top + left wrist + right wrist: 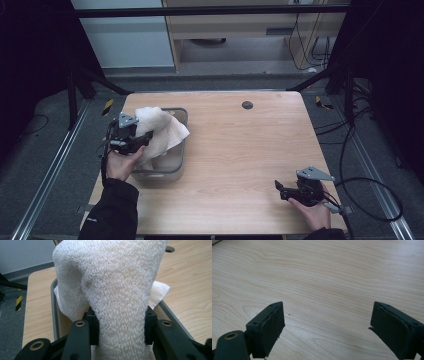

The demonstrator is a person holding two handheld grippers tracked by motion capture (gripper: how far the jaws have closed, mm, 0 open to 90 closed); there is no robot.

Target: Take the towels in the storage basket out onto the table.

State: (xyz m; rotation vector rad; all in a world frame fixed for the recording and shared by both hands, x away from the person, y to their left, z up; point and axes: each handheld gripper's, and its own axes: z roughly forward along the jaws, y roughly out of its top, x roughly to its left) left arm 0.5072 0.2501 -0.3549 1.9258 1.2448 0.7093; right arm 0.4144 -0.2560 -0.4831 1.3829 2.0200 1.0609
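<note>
Table (pixel 240 150) pale wood, dark floor around; left tongs (pixel 145 140) clenching towel (pixel 160 127) over grey bin (pixel 170 172); right tongs (pixel 278 187) released.

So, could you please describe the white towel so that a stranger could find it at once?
Look at the left side of the wooden table, where a grey bin stands. The white towel rises out of it, pinched by the left gripper. It is the one soft, looped-pile cloth among hard things.

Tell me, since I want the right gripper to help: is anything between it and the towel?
Nothing visible. Bare table lies between the right gripper, jaws open, and the towel, which the left gripper holds over the bin.
</note>
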